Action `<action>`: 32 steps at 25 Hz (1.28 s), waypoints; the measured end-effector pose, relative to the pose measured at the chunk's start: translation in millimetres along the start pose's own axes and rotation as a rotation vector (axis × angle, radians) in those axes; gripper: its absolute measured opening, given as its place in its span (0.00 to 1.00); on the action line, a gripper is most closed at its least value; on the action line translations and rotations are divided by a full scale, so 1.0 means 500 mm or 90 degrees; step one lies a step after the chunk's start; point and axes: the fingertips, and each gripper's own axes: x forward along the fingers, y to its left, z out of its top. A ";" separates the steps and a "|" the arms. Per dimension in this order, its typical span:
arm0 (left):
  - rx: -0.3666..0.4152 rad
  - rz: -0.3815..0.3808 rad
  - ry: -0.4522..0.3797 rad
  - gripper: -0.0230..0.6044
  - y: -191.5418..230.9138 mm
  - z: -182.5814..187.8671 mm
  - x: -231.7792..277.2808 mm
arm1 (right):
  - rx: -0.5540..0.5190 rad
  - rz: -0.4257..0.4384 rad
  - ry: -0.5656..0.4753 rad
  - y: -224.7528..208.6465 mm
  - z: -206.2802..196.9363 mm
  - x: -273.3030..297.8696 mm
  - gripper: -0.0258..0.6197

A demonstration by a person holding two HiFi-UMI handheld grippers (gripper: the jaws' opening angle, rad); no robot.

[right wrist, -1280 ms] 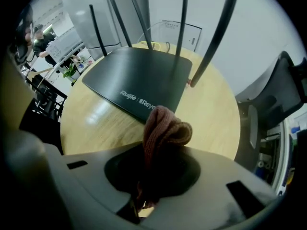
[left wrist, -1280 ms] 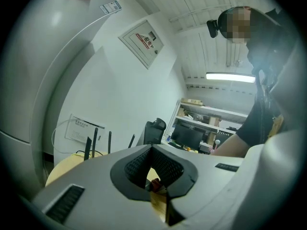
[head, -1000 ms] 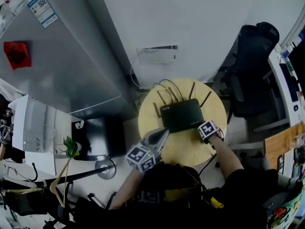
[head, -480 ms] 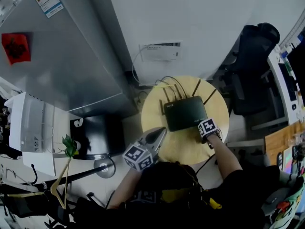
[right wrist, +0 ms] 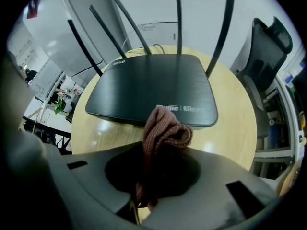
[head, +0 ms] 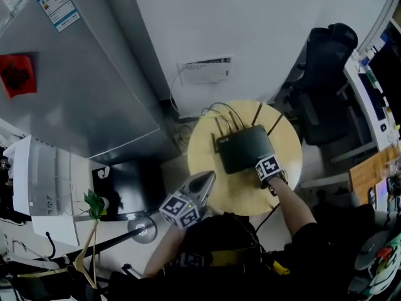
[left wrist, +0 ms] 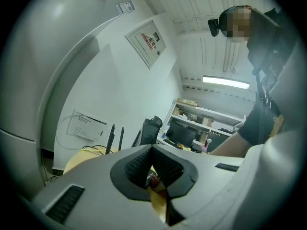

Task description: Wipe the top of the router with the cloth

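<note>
The black router point(head: 241, 146) with several upright antennas lies on the round wooden table point(head: 285, 137). In the right gripper view the router point(right wrist: 153, 87) fills the middle, just ahead of the jaws. My right gripper point(right wrist: 157, 150) is shut on a reddish-brown knitted cloth point(right wrist: 165, 128), whose bunched end hangs at the router's near edge. In the head view the right gripper point(head: 264, 163) sits at the router's front right corner. My left gripper point(head: 205, 180) is shut and holds nothing, at the table's near left edge, apart from the router. The left gripper point(left wrist: 152, 150) view shows its pads pressed together.
Cables point(head: 216, 110) run from the router's back to a white wall box point(head: 203, 71). A black office chair point(head: 326, 86) stands right of the table, a desk point(head: 376, 105) beyond it. A grey cabinet point(head: 69, 86) and a black box point(head: 128, 180) stand to the left.
My right gripper with the cloth has moved a little left, onto the router's front right corner. The left gripper has drawn slightly back from the router.
</note>
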 end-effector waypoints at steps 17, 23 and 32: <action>-0.001 -0.023 0.024 0.02 0.014 -0.018 -0.018 | 0.083 0.119 -0.049 0.166 0.029 0.008 0.14; -0.003 -0.010 0.012 0.02 0.030 -0.009 -0.033 | 0.041 0.104 -0.039 0.187 0.027 0.012 0.14; -0.004 -0.006 0.010 0.02 0.030 -0.005 -0.045 | -0.025 0.130 -0.030 0.261 0.030 0.014 0.14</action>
